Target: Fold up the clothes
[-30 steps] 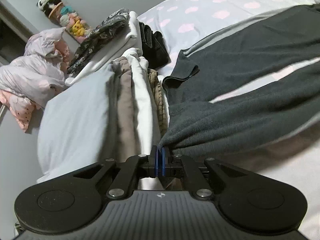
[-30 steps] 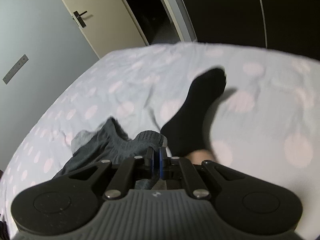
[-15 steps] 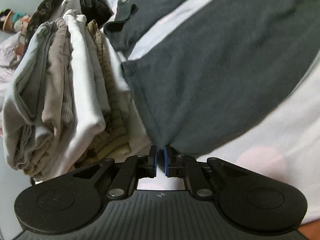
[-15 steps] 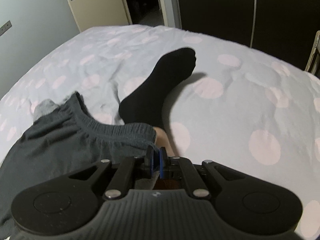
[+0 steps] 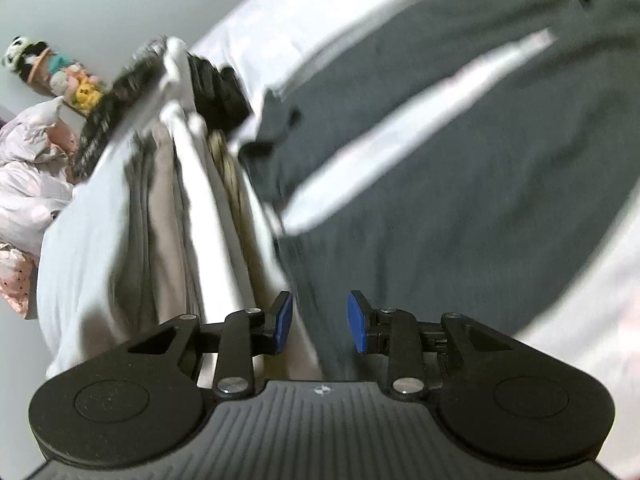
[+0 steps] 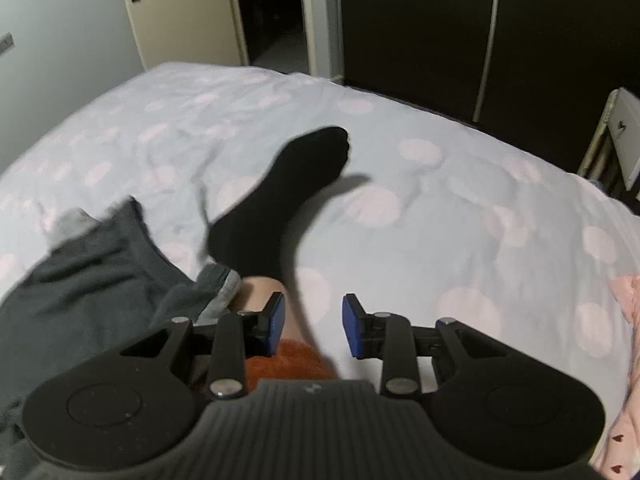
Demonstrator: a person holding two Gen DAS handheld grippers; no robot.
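Observation:
Dark grey fleece trousers [image 5: 460, 184] lie flat on the polka-dot bed sheet [image 5: 312, 8], legs side by side. My left gripper [image 5: 320, 322] is open and empty, just above a leg hem beside a stack of folded clothes [image 5: 168, 208]. In the right wrist view the trousers' waistband end [image 6: 100, 264] lies at the left. My right gripper [image 6: 312, 326] is open and empty, to the right of the waistband, above a person's leg in a black sock [image 6: 280, 200].
A dark patterned garment and a black one [image 5: 216, 92] lie behind the folded stack. Plush toys [image 5: 52, 72] and pink bedding [image 5: 24, 184] sit at the far left. A door [image 6: 176, 12], dark wardrobe [image 6: 440, 32] and bedside cabinet [image 6: 624, 136] border the bed.
Both grippers have opened and let go of the trousers. The left one let the leg hem drop by the folded stack; the right one let the waistband drop to the left.

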